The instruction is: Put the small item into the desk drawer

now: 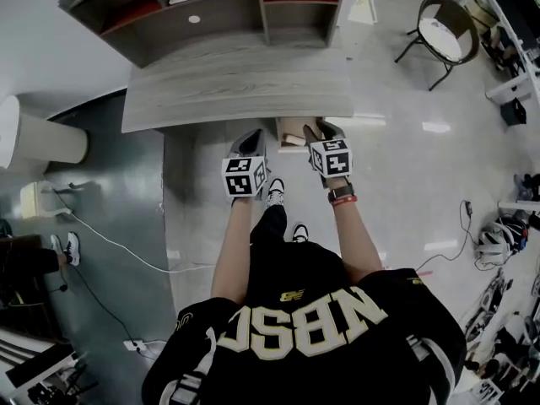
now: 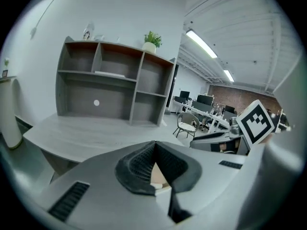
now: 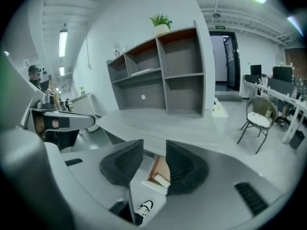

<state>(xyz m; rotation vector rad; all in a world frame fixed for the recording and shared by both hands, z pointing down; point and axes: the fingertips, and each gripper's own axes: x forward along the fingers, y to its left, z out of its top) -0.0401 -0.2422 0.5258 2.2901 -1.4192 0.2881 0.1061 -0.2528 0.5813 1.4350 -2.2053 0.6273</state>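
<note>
Person stands at the desk (image 1: 236, 91), both grippers held out low over the open drawer (image 1: 291, 131) under its front edge.

Right gripper (image 1: 323, 132): jaws parted, nothing between the pads. Its own view looks through the gap straight down at the item (image 3: 161, 180), a small pale block lying on the tan drawer bottom, near the front. The pads do not touch it. Judgement: the item sits in the drawer, released, and this gripper hangs above the spot where it lies.

Left gripper (image 1: 253, 135): jaws closed tip to tip, holding nothing. Its view shows only a sliver of tan drawer through the gap below the tips. It sits beside the right gripper, just off the drawer's left side. Judgement: parked out of the way, or placed to push the drawer front.

Task state, judged: placing looks done. The drawer is still open, so closing it may remain.

Surface: pale grey wood-grain desk, top bare. A shelf unit (image 1: 211, 24) stands at its back, a plant (image 3: 161, 23) on top.

Room: glossy light floor (image 1: 405, 184), a chair (image 1: 443, 36) well apart to the right, a cable (image 1: 110, 243) trailing on the left, more desks and monitors beyond
</note>
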